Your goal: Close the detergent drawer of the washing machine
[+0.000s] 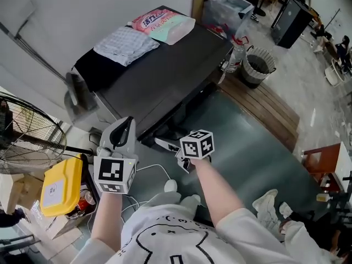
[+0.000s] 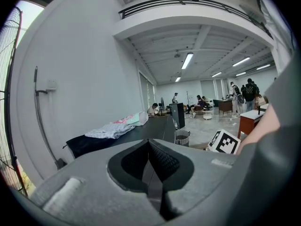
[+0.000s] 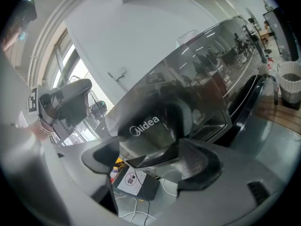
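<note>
Two tongs are at the washing machine's [image 1: 165,76] front: the left tongs [image 2: 149,147], pressed together and empty, are raised beside it, while the right tongs [image 3: 150,161] spread wide around the protruding detergent drawer's [image 3: 146,131] Midea-marked front.

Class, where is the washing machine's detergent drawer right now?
The detergent drawer sits at centre of the right gripper view, pulled out of the washing machine, its Midea front between the open right tongs.
</note>
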`<control>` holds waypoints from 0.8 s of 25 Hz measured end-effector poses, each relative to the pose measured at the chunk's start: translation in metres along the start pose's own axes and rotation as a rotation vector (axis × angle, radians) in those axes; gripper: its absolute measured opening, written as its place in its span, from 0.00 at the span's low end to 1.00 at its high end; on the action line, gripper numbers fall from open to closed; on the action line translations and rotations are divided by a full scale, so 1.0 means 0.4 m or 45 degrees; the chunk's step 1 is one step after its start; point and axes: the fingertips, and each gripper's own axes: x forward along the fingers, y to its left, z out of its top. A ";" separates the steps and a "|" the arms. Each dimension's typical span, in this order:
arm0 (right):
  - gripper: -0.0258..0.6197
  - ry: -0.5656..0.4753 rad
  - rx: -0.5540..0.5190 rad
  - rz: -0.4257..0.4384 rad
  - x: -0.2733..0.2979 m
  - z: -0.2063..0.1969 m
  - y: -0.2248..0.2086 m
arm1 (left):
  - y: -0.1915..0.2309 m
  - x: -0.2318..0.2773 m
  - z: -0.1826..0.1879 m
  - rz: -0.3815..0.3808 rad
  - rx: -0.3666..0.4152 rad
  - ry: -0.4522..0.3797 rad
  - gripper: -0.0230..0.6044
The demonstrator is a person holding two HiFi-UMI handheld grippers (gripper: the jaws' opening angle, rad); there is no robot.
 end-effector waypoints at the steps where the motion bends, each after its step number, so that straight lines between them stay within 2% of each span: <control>1: 0.64 0.002 -0.002 0.001 0.002 0.000 0.000 | 0.005 0.001 -0.003 0.004 -0.004 0.002 0.06; 20: 0.66 0.026 -0.009 -0.003 0.055 0.014 -0.013 | 0.051 0.020 -0.039 0.026 -0.026 0.011 0.06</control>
